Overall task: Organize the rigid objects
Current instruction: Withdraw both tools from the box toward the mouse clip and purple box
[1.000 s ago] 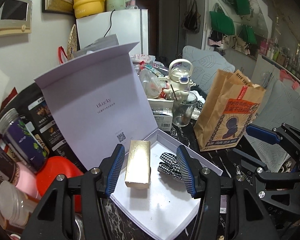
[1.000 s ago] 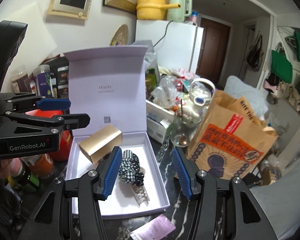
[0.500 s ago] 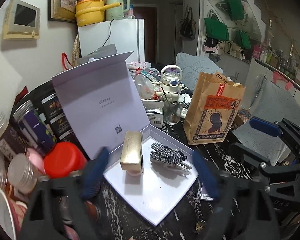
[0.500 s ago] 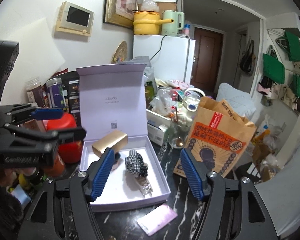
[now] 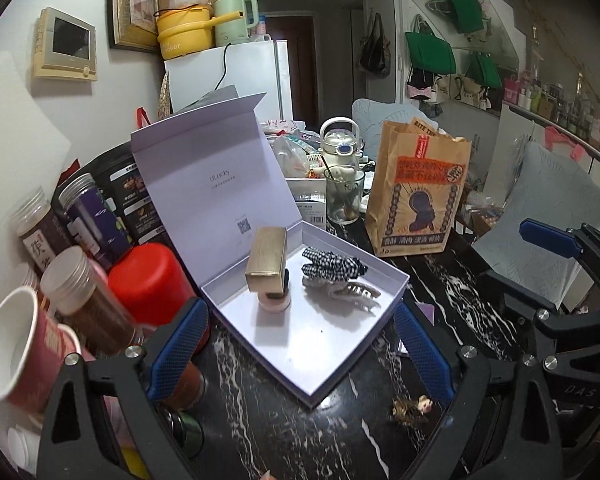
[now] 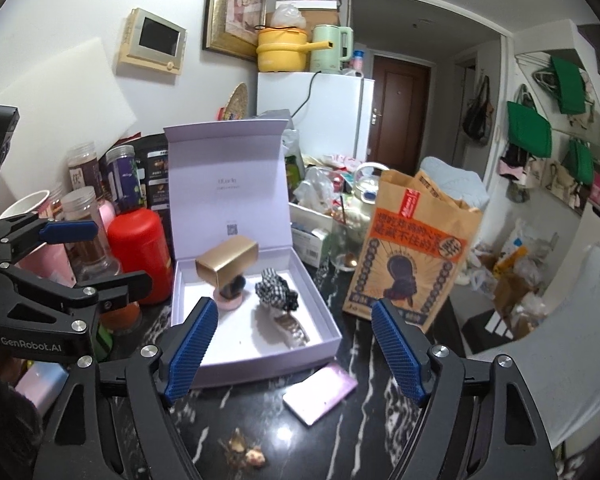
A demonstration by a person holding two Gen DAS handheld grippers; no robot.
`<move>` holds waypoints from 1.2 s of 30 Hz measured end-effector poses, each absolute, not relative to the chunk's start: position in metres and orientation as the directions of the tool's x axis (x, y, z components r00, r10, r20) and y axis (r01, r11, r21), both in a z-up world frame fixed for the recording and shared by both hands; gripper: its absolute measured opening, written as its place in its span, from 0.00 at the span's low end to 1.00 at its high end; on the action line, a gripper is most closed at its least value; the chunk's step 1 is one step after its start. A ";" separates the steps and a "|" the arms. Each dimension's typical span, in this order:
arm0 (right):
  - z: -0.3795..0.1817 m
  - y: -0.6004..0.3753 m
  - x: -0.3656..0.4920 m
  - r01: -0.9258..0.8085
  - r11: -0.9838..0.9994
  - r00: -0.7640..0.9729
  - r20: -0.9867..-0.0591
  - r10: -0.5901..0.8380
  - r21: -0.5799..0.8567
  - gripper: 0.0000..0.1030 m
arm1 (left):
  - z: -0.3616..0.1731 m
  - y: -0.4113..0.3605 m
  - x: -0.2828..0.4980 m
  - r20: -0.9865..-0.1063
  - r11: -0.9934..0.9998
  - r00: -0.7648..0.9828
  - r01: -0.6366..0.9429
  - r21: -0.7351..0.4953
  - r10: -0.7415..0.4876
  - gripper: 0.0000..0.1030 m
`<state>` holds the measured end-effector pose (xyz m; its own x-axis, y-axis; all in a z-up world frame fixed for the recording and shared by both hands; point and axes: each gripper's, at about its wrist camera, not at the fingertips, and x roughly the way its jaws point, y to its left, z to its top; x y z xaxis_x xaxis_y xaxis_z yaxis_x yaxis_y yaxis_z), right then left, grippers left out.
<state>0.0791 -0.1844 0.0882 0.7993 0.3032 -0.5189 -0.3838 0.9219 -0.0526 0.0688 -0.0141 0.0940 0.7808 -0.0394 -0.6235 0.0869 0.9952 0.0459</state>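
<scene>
A lilac gift box (image 5: 340, 336) lies on the black marble table with its lid standing up. Inside, a gold carton (image 5: 268, 258) leans on a round pink case (image 5: 274, 305), beside a black-and-white checked hair clip (image 5: 332, 266) and a clear claw clip (image 5: 352, 294). My left gripper (image 5: 300, 352) hangs open in front of the box's near corner, touching nothing. My right gripper (image 6: 296, 346) sits before the box (image 6: 240, 332). Its jaws are opening, with nothing held between them. The gold carton (image 6: 228, 260) and checked clip (image 6: 276, 296) stay in the box.
A brown paper bag (image 5: 416, 196) and a glass cup (image 5: 344, 196) stand behind the box on the right. A red canister (image 5: 148, 280), jars (image 5: 80, 292) and a paper cup (image 5: 16, 348) crowd its left. A pink card (image 6: 320, 392) and a small brown trinket (image 6: 244, 454) lie nearer.
Both grippers have drawn back from the box and their jaws have spread wider. The gold carton and the checked clip stay in the box, now farther away.
</scene>
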 end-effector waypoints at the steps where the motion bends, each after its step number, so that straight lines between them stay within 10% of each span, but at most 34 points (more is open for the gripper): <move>1: 0.087 -0.185 0.076 -0.381 0.923 0.801 -0.518 0.299 -0.056 0.79 | 0.092 -0.016 0.065 -0.622 0.995 0.782 0.088 0.046 -0.040 0.93; 36: 0.001 -0.230 0.024 -0.292 0.956 0.750 -0.628 0.207 -0.033 0.80 | 0.000 -0.053 0.032 -0.736 0.972 0.655 0.233 -0.018 -0.170 0.93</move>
